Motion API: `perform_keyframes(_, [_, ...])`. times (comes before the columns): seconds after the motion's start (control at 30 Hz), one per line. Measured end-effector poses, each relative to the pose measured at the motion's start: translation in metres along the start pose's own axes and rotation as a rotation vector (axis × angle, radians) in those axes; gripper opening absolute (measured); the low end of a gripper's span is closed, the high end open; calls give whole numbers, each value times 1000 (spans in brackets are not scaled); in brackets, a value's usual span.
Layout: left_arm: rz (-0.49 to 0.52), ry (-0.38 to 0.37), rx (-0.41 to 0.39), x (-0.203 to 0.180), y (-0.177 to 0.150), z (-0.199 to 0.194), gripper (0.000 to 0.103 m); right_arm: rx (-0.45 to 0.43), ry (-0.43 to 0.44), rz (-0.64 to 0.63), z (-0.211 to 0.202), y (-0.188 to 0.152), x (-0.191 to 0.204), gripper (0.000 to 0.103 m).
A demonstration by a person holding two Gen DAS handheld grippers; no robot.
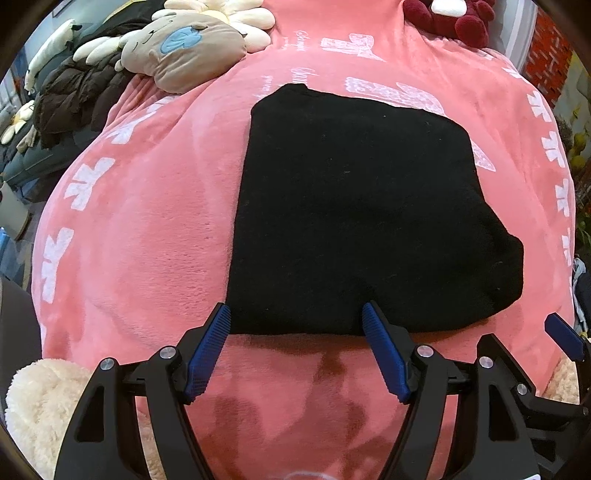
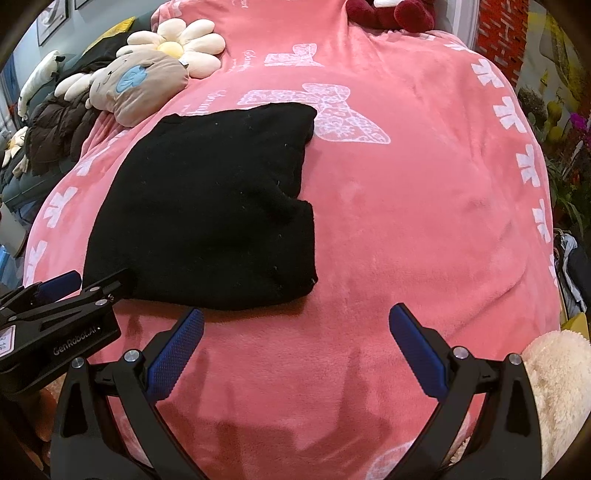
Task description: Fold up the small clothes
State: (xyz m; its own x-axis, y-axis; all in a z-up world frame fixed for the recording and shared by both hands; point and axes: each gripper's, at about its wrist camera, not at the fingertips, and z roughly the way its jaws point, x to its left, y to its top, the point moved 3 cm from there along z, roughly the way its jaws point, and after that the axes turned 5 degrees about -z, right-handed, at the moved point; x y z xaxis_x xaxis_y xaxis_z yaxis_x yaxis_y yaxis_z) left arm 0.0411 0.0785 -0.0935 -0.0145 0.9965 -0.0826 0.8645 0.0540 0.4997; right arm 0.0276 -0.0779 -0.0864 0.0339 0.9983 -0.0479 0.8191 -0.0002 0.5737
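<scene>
A black garment (image 1: pixel 351 221) lies folded into a rough rectangle on the pink blanket (image 1: pixel 147 221); the right wrist view shows it (image 2: pixel 207 206) left of centre. My left gripper (image 1: pixel 295 314) is open, its blue fingertips (image 1: pixel 221 317) straddling the garment's near edge without pressing on it. In the right wrist view the left gripper (image 2: pixel 81 282) sits at the garment's near left corner. My right gripper (image 2: pixel 295 314) is open over bare blanket (image 2: pixel 406 221), just right of the garment's near edge, with nothing between its fingers. It also shows at the lower right of the left wrist view (image 1: pixel 524 332).
A brown plush cushion (image 1: pixel 184 51) and a flower cushion (image 2: pixel 177 44) lie at the far left of the bed. A dark red plush (image 1: pixel 450 14) sits at the far end, a dark jacket (image 1: pixel 74 99) off the left side, and cream fleece (image 2: pixel 557 387) near me.
</scene>
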Motion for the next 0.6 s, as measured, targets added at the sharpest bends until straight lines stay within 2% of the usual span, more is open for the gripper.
perform_keyframes(0.37, [5,29,-23,1,0,-3,71,1,0,2,1,0,1,98])
perform_keyframes(0.47, [5,12,-7,1,-1,0,66,0,-1,3,1,-1,3,98])
perform_keyframes(0.6, [12,18,-3,1,-1,0,65,1,1,4,1,-1,2,98])
